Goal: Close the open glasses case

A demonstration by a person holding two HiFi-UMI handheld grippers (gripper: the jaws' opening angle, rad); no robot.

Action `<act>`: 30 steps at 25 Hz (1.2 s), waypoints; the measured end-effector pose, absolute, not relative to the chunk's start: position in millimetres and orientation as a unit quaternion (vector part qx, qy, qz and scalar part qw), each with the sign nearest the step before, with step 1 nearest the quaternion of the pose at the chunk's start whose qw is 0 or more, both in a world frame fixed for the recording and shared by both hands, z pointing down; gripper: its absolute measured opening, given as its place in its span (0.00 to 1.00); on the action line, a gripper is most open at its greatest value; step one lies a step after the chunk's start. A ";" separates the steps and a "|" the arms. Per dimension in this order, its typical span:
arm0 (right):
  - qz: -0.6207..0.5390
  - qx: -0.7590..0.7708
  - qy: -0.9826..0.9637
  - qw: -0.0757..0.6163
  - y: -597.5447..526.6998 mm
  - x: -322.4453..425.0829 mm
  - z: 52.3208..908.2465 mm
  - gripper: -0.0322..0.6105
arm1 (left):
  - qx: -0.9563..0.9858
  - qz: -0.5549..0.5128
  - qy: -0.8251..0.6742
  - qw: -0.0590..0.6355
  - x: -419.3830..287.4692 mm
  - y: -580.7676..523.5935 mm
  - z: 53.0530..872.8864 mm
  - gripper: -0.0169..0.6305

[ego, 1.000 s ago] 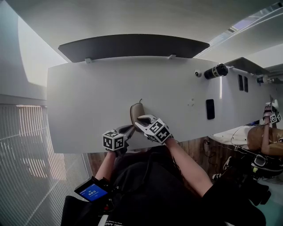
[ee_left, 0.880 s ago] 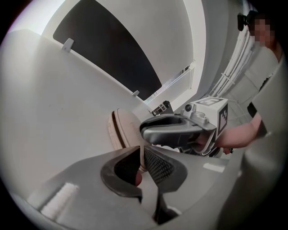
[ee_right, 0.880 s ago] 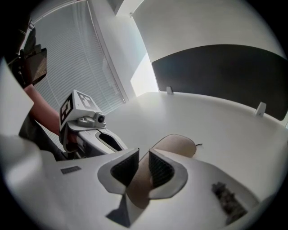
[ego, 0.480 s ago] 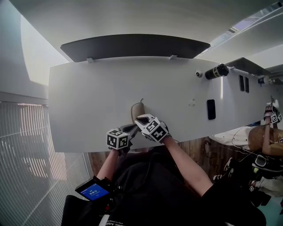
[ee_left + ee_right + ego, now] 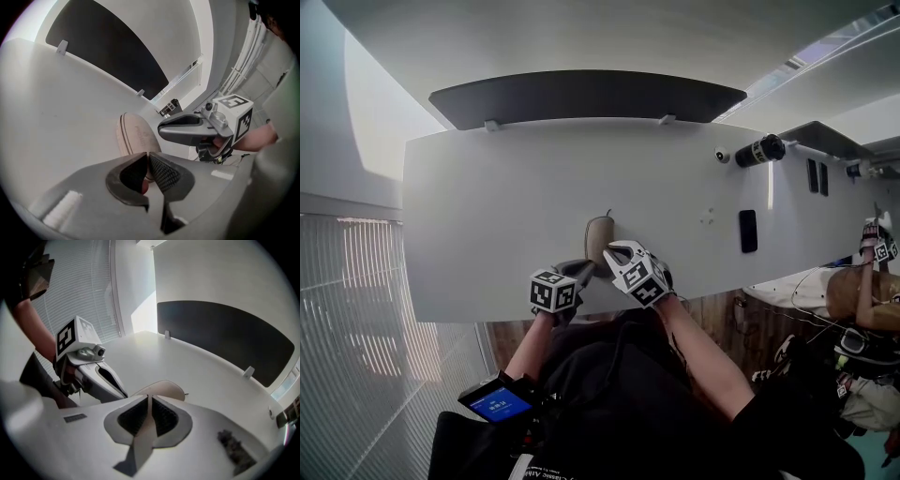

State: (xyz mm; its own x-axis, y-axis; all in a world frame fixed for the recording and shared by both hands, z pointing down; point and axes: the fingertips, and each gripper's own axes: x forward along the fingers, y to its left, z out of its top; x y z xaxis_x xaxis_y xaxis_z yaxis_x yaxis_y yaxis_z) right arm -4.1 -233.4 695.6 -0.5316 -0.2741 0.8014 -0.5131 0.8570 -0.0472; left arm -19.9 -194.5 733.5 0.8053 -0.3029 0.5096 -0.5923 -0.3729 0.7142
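Left gripper (image 5: 146, 154): jaws pressing together, pinching nothing, tips pointing at the near end of the glasses case (image 5: 135, 133).
Right gripper (image 5: 149, 397): jaws likewise meeting, gripping nothing, tips sitting just beside the case's near right edge.
Glasses case: beige, lying on the white table (image 5: 487, 206), its two shells resting together along a visible seam.
Contact: cannot tell whether either tip is touching the case.

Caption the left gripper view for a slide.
Tan glasses case lies closed on white desk, right hand-held gripper beside it.
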 end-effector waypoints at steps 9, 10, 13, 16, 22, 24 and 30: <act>0.139 0.211 -0.869 0.426 -225.7 -3.1 710.0 0.10 | 0.815 0.147 -0.270 0.491 -19.5 -194.7 736.9 0.06; 0.145 0.211 -0.870 0.422 -225.9 -2.7 710.6 0.10 | 0.815 0.146 -0.270 0.492 -19.5 -194.8 737.3 0.06; 0.152 0.207 -0.870 0.420 -226.0 -2.5 710.6 0.10 | 0.813 0.142 -0.270 0.495 -19.4 -194.6 737.6 0.06; 0.156 0.200 -0.869 0.424 -226.3 -2.2 710.7 0.10 | 0.813 0.137 -0.269 0.498 -19.2 -195.3 737.4 0.06; 0.166 0.209 -0.868 0.419 -226.8 -3.1 711.6 0.10 | 0.811 0.137 -0.267 0.503 -20.5 -194.7 737.6 0.06; 0.170 0.213 -0.866 0.419 -225.7 -2.5 712.4 0.10 | 0.812 0.139 -0.266 0.500 -20.5 -194.2 736.4 0.06; 0.197 0.283 -0.873 0.345 -237.5 11.5 682.4 0.10 | 0.829 0.115 -0.265 0.478 -27.8 -197.2 712.5 0.06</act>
State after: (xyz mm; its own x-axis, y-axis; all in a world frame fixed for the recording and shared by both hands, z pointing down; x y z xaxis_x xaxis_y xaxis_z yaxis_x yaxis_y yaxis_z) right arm 11.5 -237.5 682.4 -0.6021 -0.3579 0.7137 -0.6301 0.7620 -0.1494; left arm -27.8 -197.2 712.5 0.8332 -0.3299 0.4438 -0.5494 -0.4023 0.7323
